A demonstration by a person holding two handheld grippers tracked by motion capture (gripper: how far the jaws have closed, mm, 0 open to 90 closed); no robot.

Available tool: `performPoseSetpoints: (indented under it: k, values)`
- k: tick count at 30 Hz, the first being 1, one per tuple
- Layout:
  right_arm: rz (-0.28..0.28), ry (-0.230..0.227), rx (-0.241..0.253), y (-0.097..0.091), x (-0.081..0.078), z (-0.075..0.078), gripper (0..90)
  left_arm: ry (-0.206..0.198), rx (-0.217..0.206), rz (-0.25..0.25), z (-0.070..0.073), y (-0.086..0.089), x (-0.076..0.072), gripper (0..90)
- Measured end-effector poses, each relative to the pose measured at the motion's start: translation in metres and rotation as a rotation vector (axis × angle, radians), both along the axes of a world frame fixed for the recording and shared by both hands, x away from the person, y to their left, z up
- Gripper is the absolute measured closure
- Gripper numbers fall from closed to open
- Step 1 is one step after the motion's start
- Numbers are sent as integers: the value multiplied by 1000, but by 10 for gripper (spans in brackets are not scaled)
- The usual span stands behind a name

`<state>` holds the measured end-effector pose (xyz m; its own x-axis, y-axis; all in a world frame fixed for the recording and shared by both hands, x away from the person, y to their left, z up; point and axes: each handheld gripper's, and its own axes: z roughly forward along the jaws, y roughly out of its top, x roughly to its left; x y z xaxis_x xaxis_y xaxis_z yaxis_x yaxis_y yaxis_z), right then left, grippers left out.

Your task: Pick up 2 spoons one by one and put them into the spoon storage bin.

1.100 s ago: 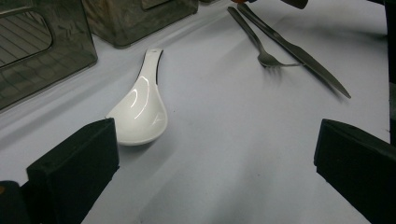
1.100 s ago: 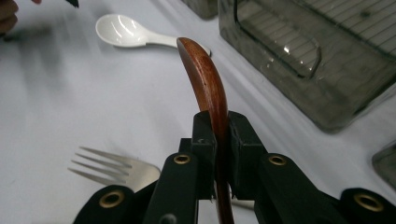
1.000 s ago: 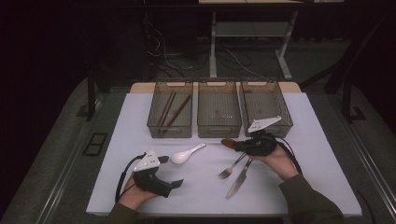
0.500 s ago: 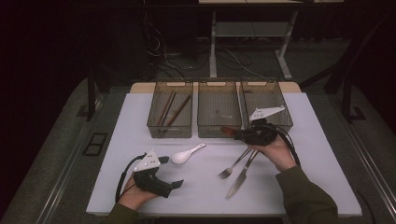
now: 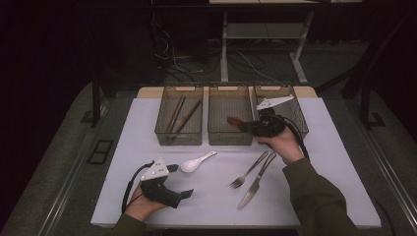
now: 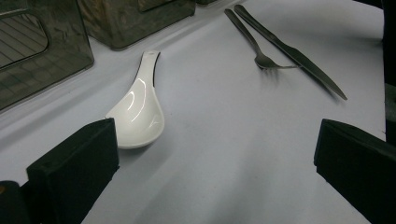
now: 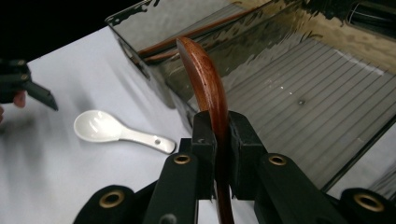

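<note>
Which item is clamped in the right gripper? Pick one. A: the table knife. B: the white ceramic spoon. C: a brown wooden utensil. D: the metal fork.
C: the right gripper is shut on the brown wooden utensil, held over the middle bin.

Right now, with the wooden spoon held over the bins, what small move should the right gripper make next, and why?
Probably lower it a little and open the jaws over the middle bin. The right gripper is shut on the wooden spoon, whose bowl end already reaches over that bin's empty ribbed floor. The left bin holds chopsticks, so the spoon seems meant for the middle one.
</note>
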<state>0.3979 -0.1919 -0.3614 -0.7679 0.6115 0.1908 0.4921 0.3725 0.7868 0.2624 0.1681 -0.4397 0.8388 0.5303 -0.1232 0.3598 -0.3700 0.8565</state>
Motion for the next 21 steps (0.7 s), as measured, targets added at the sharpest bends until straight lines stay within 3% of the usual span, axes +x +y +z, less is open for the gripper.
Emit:
performPoseSetpoints:
  k: [10, 21]
  values:
    - [-19, -4, 15, 16, 25, 14, 818, -3, -1, -2, 0, -1, 0, 0]
    - [-32, 2, 20, 38, 52, 20, 818, -12, 4, -7, 1, -1, -1, 0]
